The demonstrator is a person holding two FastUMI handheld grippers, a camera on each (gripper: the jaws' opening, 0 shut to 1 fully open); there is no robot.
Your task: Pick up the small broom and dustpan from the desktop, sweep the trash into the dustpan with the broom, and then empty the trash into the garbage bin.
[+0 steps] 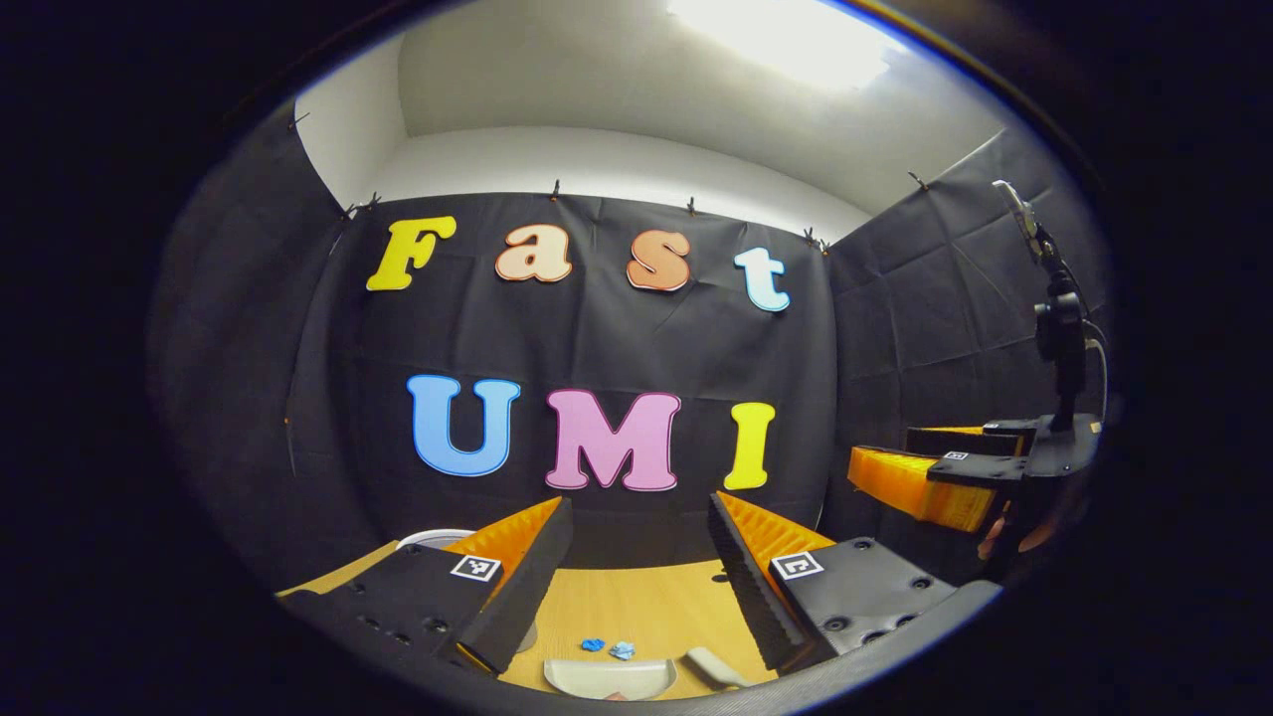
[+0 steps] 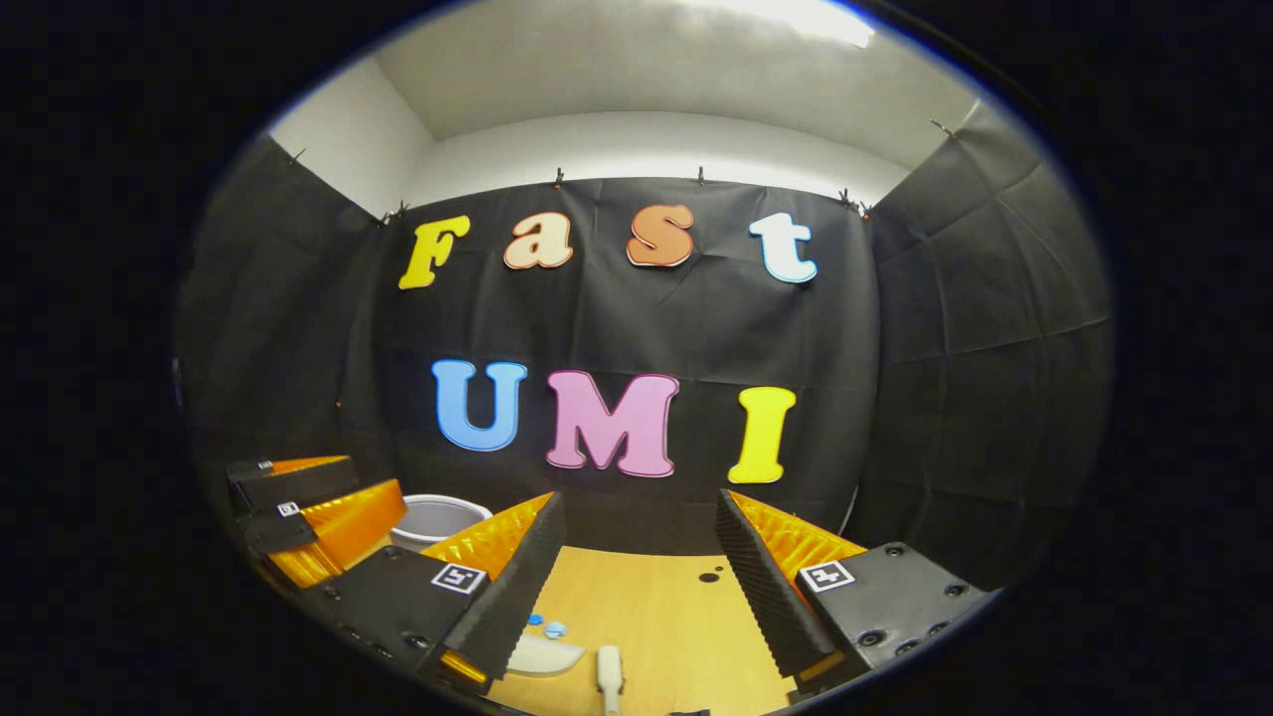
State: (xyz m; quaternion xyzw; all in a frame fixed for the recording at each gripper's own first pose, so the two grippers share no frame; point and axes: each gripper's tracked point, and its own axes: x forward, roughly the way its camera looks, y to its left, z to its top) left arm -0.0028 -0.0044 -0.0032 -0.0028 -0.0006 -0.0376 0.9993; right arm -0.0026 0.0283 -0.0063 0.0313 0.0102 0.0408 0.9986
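Looking along my left hand-held gripper [image 1: 636, 557], fingers apart and empty, I see the dustpan [image 1: 610, 678] lying near on the tabletop [image 1: 646, 597], blue trash [image 1: 608, 647] just beyond it. It looks light, stiff plastic; I'd take its handle.

From my right hand-held gripper [image 2: 636, 562], also spread and empty, the broom [image 2: 609, 674] handle lies near: slim, light, easily pinched. The garbage bin [image 2: 438, 517] stands far left.

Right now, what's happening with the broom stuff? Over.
Both hand-held grippers open, left and right, above the desk. Dustpan, broom handle, blue trash untouched. Bin back left. Nothing blocking.
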